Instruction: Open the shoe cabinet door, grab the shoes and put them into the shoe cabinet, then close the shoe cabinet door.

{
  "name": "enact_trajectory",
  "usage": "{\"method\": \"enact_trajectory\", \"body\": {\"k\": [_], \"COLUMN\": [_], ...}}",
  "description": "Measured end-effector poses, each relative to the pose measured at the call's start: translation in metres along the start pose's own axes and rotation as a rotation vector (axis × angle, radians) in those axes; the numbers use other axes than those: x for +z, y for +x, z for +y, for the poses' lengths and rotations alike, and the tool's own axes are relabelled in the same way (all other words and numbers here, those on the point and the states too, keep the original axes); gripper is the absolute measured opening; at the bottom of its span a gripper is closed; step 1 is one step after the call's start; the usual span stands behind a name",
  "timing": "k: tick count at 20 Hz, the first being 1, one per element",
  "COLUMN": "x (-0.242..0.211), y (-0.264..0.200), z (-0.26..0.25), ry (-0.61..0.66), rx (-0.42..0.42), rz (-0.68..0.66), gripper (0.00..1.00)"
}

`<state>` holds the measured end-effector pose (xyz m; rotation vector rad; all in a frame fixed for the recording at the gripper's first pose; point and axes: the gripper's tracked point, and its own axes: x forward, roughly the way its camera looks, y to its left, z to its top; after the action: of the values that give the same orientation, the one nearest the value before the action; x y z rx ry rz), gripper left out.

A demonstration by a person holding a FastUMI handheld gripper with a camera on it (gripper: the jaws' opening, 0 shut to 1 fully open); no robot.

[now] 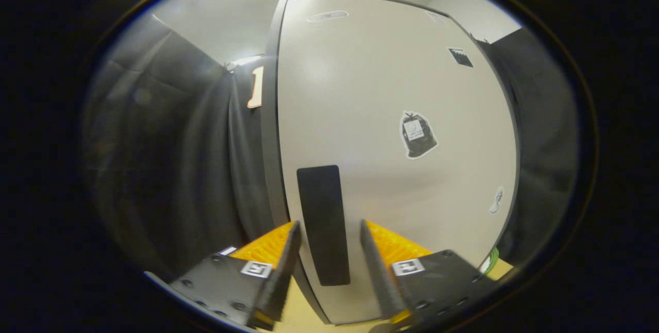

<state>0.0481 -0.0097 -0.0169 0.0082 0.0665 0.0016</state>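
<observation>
Flat off-white shoe cabinet door (pixel 360 106), plain, no grain, with a dark grey edge band down its side. Matte black oblong handle panel (pixel 323 225) on it, solid colour. Black bin-bag sticker with white outline (pixel 417 135) on the door; small black square sticker (pixel 460 57) higher up; small pale sticker (pixel 497 200) near the lower edge, pattern too small to tell. Dark grey cloth wall (pixel 170 158), creased. Pale tan floor (pixel 301 312). Green strip (pixel 490 261) by the door's lower corner.
</observation>
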Motion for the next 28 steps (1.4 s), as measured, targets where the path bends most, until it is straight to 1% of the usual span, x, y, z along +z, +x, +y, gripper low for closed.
{"method": "enact_trajectory", "body": {"k": [5, 8, 9, 16, 19, 28], "x": [0.001, 0.001, 0.002, 0.002, 0.005, 0.011], "y": [0.001, 0.000, -0.003, -0.011, -0.022, -0.066], "z": [0.001, 0.000, 0.001, -0.003, -0.005, -0.021], "ry": [-0.014, -0.004, 0.000, 0.031, 0.050, 0.029], "rx": [0.005, 0.007, 0.009, -0.024, -0.029, -0.065], "rz": [0.011, 0.014, 0.017, -0.003, -0.011, -0.025], "gripper": [0.35, 0.22, 0.16, 0.15, 0.15, 0.15]}}
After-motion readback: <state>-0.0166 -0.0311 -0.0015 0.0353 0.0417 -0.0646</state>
